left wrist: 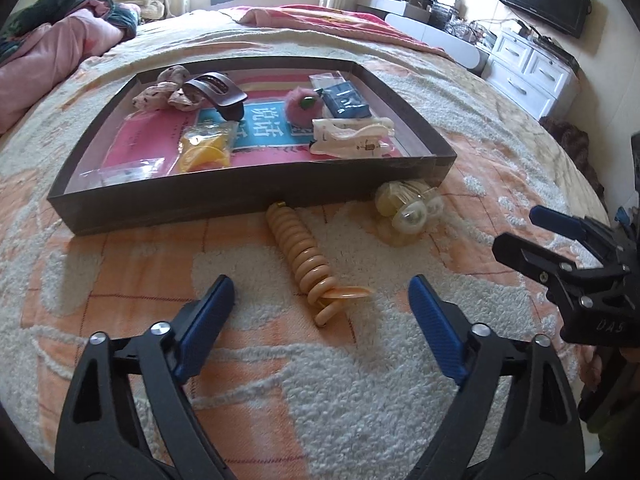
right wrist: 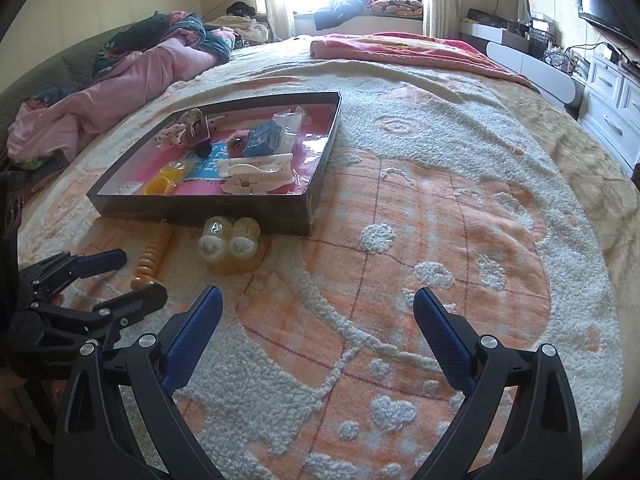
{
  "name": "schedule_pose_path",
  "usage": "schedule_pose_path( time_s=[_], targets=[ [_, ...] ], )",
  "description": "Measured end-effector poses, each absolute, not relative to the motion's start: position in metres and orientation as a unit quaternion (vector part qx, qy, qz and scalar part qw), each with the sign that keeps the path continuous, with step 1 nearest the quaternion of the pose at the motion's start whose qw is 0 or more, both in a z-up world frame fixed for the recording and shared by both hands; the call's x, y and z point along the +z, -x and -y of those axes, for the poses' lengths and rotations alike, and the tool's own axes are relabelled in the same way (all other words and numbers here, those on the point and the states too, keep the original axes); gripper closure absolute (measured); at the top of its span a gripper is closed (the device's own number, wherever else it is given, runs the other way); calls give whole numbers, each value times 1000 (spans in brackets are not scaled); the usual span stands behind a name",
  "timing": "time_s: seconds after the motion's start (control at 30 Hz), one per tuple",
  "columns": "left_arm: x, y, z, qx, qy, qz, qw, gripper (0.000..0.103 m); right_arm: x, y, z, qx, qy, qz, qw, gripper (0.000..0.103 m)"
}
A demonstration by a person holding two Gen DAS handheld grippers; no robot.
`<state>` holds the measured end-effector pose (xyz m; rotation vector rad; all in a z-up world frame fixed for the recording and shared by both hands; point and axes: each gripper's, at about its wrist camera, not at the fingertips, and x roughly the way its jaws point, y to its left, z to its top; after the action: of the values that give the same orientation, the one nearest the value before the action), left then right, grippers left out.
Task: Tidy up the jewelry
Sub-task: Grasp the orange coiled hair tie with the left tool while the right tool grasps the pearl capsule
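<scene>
Currently the left gripper (left wrist: 320, 296) hovers over the bedspread (left wrist: 360, 400) with its jaws spread; nothing is pinched. A tan spiral hair tie (left wrist: 304, 260) lies on the bedspread between and just ahead of the blue pads (left wrist: 204, 320), apart from both. Its far end lies just beside the front wall of the dark tray (left wrist: 240, 196).

The right gripper (right wrist: 316, 312) is also spread and empty, over bare bedspread. A pair of clear yellowish clips (right wrist: 230, 246) lies ahead and to its left, just beside the tray's front wall.

Tray contents:
- white hair claw (left wrist: 352, 136), near right corner
- yellow item in a clear bag (left wrist: 204, 148), near left
- brown hair clip (left wrist: 218, 90), far left
- pink pompom (left wrist: 304, 108) and blue packet (left wrist: 346, 98), far right
</scene>
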<state>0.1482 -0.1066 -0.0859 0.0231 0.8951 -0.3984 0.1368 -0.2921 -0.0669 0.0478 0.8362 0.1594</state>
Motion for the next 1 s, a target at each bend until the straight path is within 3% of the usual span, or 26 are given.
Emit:
schedule_pose_path(
  time_s=[0.4, 0.73, 0.9, 1.0],
  targets=[
    [-90, -155, 88, -185, -8, -437, 880, 71, -70, -153, 275, 103, -31, -411, 905, 10],
    [-86, -151, 68, -194, 17, -439, 877, 75, -82, -179, 253, 125, -67, -437, 888, 34],
    [-82, -147, 58, -188, 24, -438, 879, 76, -84, -186, 241, 146, -72, -438, 884, 61],
    [-79, -146, 51, -182, 27, -436, 881, 76, -82, -183, 232, 150, -56, -434, 887, 61]
  ],
)
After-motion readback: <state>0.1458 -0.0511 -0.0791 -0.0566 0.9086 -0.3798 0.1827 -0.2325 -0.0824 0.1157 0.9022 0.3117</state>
